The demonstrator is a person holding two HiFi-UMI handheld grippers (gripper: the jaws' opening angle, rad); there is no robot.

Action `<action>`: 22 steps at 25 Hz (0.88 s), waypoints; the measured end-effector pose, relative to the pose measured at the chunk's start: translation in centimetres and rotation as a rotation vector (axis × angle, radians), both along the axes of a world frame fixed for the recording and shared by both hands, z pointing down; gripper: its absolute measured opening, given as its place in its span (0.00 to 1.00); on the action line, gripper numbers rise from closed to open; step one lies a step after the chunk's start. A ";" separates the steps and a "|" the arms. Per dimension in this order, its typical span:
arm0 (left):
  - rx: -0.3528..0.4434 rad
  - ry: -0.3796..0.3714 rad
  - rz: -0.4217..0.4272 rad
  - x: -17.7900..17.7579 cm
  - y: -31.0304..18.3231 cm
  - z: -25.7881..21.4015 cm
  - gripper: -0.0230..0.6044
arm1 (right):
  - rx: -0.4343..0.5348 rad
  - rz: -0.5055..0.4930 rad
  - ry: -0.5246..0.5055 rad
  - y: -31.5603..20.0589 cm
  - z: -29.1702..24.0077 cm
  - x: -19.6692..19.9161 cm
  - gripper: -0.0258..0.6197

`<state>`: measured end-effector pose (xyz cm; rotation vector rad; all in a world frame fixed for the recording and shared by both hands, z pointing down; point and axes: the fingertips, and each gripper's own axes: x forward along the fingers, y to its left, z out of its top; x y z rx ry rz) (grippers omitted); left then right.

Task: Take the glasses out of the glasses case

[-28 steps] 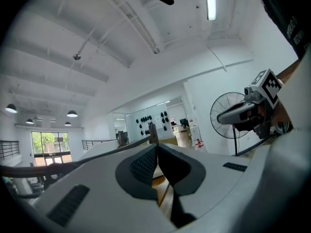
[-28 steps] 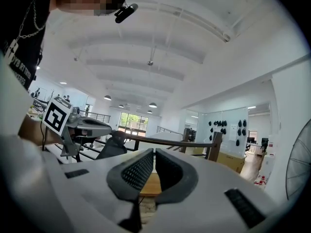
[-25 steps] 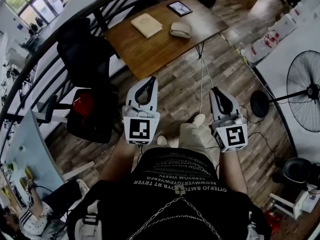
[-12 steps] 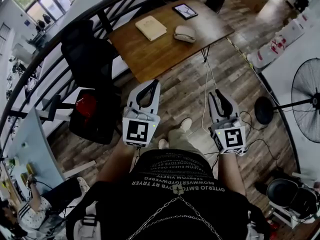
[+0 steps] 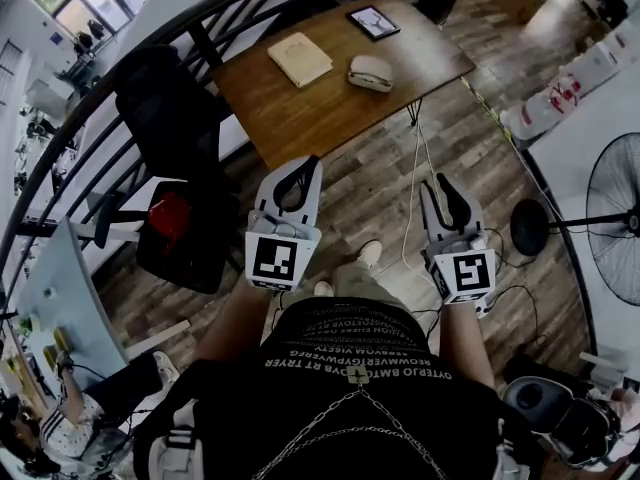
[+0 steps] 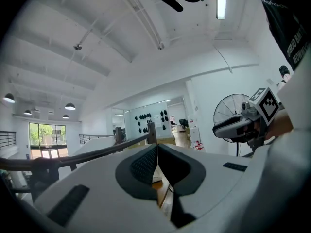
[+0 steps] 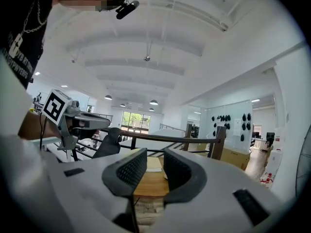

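Well, one case (image 5: pixel 370 72), left gripper (image 5: pixel 306 164) (jaws together), right gripper (image 5: pixel 438 181) parted.

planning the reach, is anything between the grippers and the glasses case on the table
Nothing visible does. Only floor and bare tabletop lie between the glasses case and the left gripper and right gripper; a thin cable hangs off its edge near the right one.

The room is bright and evenly lit: daylight comes through the far windows (image 6: pixel 46 135), round ceiling lamps (image 7: pixel 153 102) glow overhead, and a long strip light (image 6: pixel 221 6) glares white. Shadows are soft. Every view bulges like a fisheye, bowing the railing (image 7: pixel 165 138). Both gripper views go black at the corners and blur whatever sits nearest the lens.
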<state>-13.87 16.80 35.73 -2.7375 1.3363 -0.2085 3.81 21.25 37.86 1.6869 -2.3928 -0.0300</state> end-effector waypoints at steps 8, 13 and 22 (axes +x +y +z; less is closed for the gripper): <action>-0.024 -0.002 0.007 2.7 -4.2 0.8 0.08 | -0.019 -0.001 -0.001 -3.9 0.7 1.9 0.20; -0.031 -0.013 0.010 4.3 -6.5 0.8 0.08 | -0.029 0.002 -0.004 -6.0 0.8 3.4 0.20; -0.036 -0.006 0.000 5.5 -9.9 0.2 0.08 | -0.035 -0.038 -0.006 -9.2 0.3 3.4 0.20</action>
